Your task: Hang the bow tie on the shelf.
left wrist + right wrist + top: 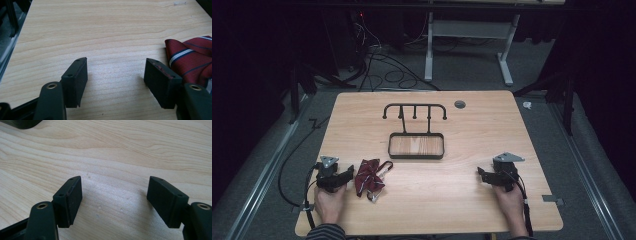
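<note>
Nearest the lens, the left gripper (pixel 115 75) has its jaws spread wide over bare table (pixel 100 30), the dark red striped bow tie (pixel 192 60) lying just beside its right-hand jaw, while the right gripper (pixel 113 200), well apart, gapes empty.

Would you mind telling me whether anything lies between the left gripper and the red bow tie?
Nothing visible does. The left gripper, open, sits right beside the bow tie, with bare table between its fingers.
</note>
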